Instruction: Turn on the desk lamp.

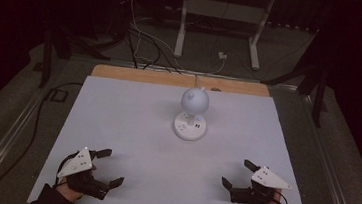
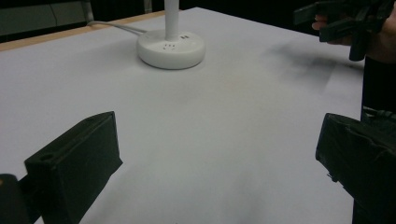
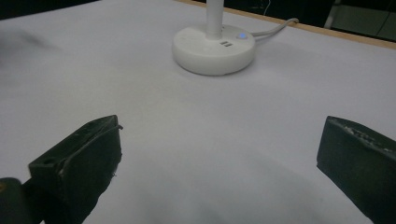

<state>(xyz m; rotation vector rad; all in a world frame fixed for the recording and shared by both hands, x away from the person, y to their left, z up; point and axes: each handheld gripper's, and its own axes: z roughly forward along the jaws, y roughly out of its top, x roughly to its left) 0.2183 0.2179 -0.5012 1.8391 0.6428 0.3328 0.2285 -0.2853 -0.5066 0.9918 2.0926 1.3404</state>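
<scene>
Lamp (image 1: pixel 192 112) stands centre frame in the high view on the white table (image 1: pixel 131 127); the left gripper (image 1: pixel 111 166) at lower left and the right gripper (image 1: pixel 237 173) at lower right both gape, holding nothing. Left gripper view — jaws spread, lamp base at upper centre. Right gripper view — jaws wide, base at top centre, blue light on it.

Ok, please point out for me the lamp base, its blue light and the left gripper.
lamp base (image 3: pixel 214 51), right gripper view, on its white top face.
blue light (image 3: pixel 242 35), right gripper view, on the lit button.
left gripper (image 1: pixel 114 166), high view, midway between its open fingertips.
</scene>
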